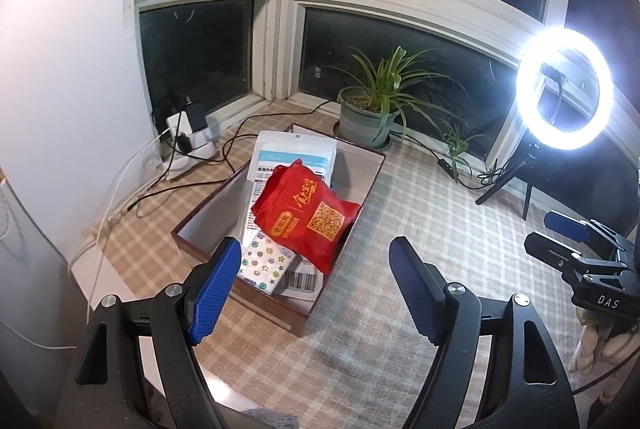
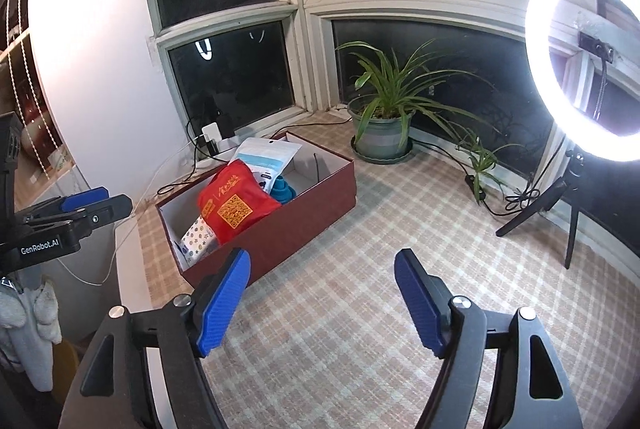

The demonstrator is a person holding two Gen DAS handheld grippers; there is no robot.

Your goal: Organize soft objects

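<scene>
A dark red box (image 1: 200,207) (image 2: 304,225) stands on the checked tablecloth. Inside it a red pouch (image 1: 308,215) (image 2: 234,203) with a gold code print lies on top. Under it are a white and blue packet (image 1: 294,153) (image 2: 266,155) and a tissue pack (image 1: 262,265) (image 2: 198,235) with dots and stars. A blue item (image 2: 284,191) shows behind the pouch. My left gripper (image 1: 312,289) hovers open over the box's near end, nothing between its fingers. My right gripper (image 2: 322,303) is open and empty over the cloth, to the right of the box. Each gripper shows at the other view's edge.
A potted plant (image 1: 370,109) (image 2: 386,125) stands by the window. A lit ring light (image 1: 564,89) (image 2: 584,57) on a tripod is at the right. A charger block (image 1: 186,133) with several cables sits at the back left corner. The table's left edge runs close to the box.
</scene>
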